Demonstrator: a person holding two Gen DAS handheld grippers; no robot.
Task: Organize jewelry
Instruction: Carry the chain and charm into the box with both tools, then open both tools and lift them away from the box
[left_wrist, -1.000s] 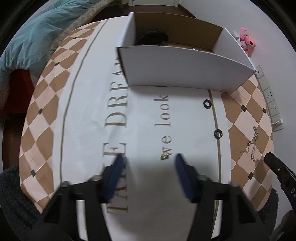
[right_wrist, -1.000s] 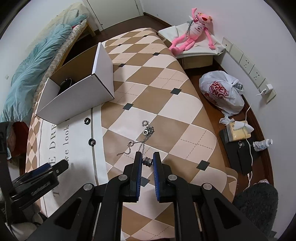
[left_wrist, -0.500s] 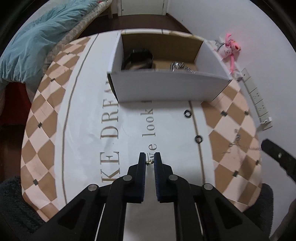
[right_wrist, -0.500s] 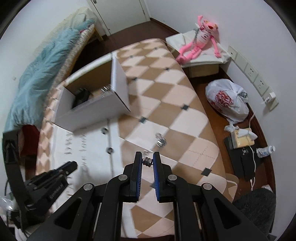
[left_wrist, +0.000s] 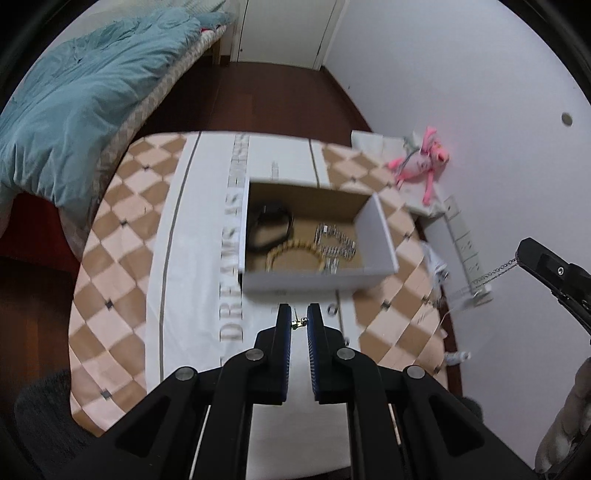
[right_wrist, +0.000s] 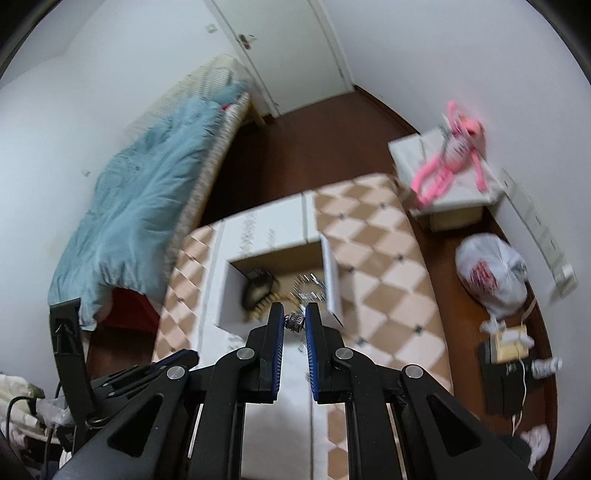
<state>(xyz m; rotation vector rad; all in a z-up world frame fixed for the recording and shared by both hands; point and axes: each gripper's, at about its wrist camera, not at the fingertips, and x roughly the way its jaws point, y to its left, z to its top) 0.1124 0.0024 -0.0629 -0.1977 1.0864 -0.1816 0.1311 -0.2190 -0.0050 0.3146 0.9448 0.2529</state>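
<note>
My left gripper is shut on a small gold earring and holds it high above the table. My right gripper is shut on the bead of a silver chain necklace; the chain hangs from it in the left wrist view. The open cardboard box sits below on the table and holds a black bracelet, a gold beaded bracelet and a silver bracelet. The box also shows in the right wrist view.
The table has a checkered brown cloth with a white printed band. Two small dark rings lie in front of the box. A bed with a blue quilt stands left. A pink plush toy and a white bag are right.
My left gripper shut on the earring and lifted it. Both grippers rose well above the table; the right one carried the necklace up and toward the box.
</note>
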